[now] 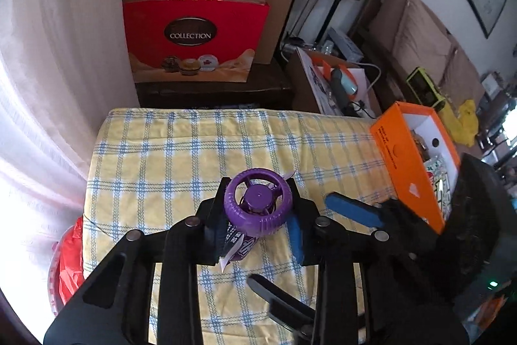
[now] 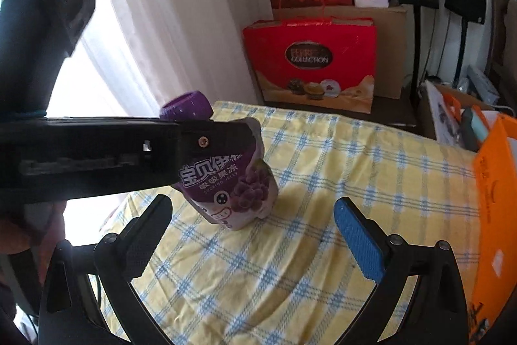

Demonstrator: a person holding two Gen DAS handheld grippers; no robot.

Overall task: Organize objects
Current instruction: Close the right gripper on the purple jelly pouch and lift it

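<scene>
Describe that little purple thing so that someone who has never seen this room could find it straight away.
Start at the table with the yellow and blue checked cloth. Near its middle stands a small jelly pouch, gripped near its top by the left tongs. It is the only purple thing there, with pictured grapes and a big ribbed purple cap; the orange box sits at the table's edge.

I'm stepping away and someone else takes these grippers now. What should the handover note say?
Left gripper: closed around the purple grape-jelly pouch with the ribbed purple cap, just under the cap; the pouch stands upright on the yellow-and-blue checked cloth.
Right gripper: open, empty, just in front of the pouch.
Open orange cardboard box: at the cloth's right edge, already holding some items.
Done: pouch gripped.
Left: lift it, probably into the orange box.
</scene>
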